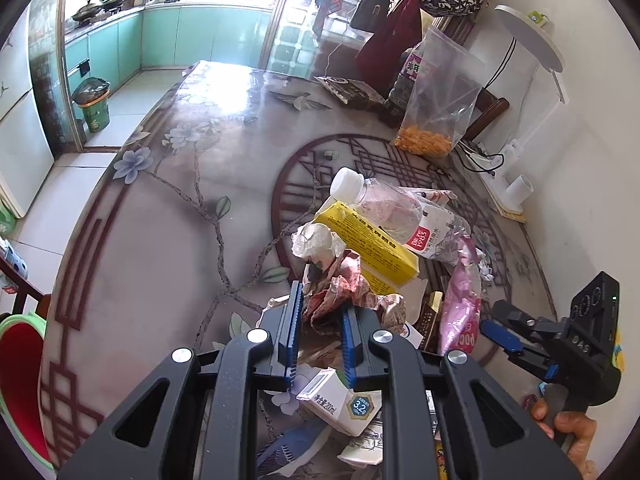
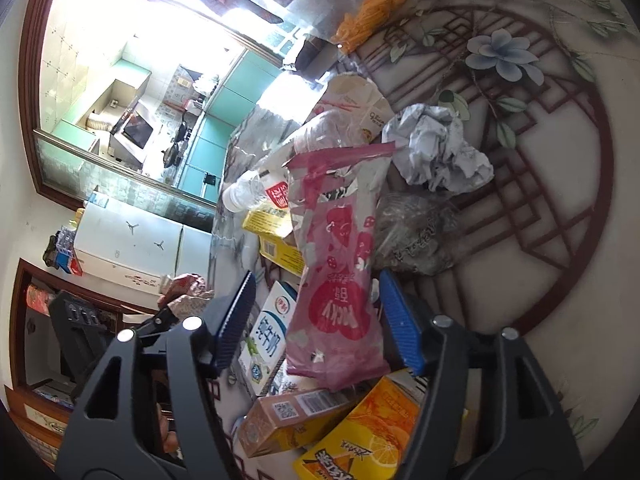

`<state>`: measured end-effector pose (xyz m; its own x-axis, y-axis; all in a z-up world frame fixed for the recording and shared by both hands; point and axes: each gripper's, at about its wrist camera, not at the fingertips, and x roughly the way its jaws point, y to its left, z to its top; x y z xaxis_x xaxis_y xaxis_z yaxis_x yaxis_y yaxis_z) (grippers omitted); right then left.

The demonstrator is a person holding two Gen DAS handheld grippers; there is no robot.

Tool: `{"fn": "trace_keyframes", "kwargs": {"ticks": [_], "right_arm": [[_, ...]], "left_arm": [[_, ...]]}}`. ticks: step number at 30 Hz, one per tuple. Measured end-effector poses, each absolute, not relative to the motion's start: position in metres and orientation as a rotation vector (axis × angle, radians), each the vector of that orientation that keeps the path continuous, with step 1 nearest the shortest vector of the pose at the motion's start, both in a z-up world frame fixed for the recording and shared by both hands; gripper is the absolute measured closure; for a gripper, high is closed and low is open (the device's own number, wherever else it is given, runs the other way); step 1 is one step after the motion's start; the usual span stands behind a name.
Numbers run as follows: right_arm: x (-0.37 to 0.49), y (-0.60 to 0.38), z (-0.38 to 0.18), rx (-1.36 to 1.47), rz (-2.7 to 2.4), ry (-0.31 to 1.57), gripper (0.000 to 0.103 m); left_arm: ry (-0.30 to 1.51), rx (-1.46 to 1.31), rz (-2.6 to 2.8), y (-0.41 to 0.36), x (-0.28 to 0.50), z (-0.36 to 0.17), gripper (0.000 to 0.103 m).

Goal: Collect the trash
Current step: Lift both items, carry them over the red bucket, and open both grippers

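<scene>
Trash lies mostly uncollected in a heap on the worktop (image 1: 168,240). Left hand-held gripper (image 1: 318,320) is clamped on a crumpled red-and-white wrapper (image 1: 332,300) above the pile. Behind sit a yellow box (image 1: 372,240) and a clear bottle (image 1: 384,208). Right hand-held gripper (image 2: 316,320) stands open astride a pink snack bag (image 2: 340,280), its pads clear of the bag.

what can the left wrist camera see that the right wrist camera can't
Only the left wrist view shows the green trash bin on the kitchen floor and the white lamp. Only the right wrist view shows the orange juice carton and the grey crumpled paper ball. Both show the pink Pocky wrapper, the plastic water bottle and the yellow box.
</scene>
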<state>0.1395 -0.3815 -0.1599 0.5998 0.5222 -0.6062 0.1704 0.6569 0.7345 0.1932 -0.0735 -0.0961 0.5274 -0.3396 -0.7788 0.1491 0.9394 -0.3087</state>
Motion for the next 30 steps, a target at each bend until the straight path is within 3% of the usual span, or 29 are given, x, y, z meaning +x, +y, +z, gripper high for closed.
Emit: {"fn": "trace_keyframes", "kwargs": {"ticks": [2, 6, 8, 9, 10, 13, 30], "right_arm": [[0.143, -0.378, -0.166, 0.828, 0.209, 0.957, 0.032], [0.150, -0.369, -0.185, 0.808, 0.177, 1.026, 0.031], [0.152, -0.364, -0.189, 0.788, 0.195, 1.042, 0.048], [0.153, -0.359, -0.189, 0.766, 0.209, 1.052, 0.069], [0.154, -0.357, -0.189, 0.758, 0.222, 1.054, 0.080], [0.152, -0.357, -0.178, 0.727, 0.225, 1.022, 0.089], [0.070, -0.332, -0.052, 0.536, 0.191, 0.742, 0.090]], "left_arm": [[0.977, -0.218, -0.299, -0.074, 0.192, -0.096, 0.088], [0.969, -0.224, -0.311, -0.075, 0.187, -0.093, 0.088], [0.961, -0.223, -0.315, -0.074, 0.183, -0.090, 0.088], [0.957, -0.223, -0.317, -0.073, 0.181, -0.089, 0.088], [0.953, -0.223, -0.318, -0.071, 0.179, -0.087, 0.088], [0.936, -0.214, -0.314, -0.064, 0.169, -0.081, 0.088], [0.871, -0.191, -0.232, 0.029, 0.065, -0.063, 0.088]]}}
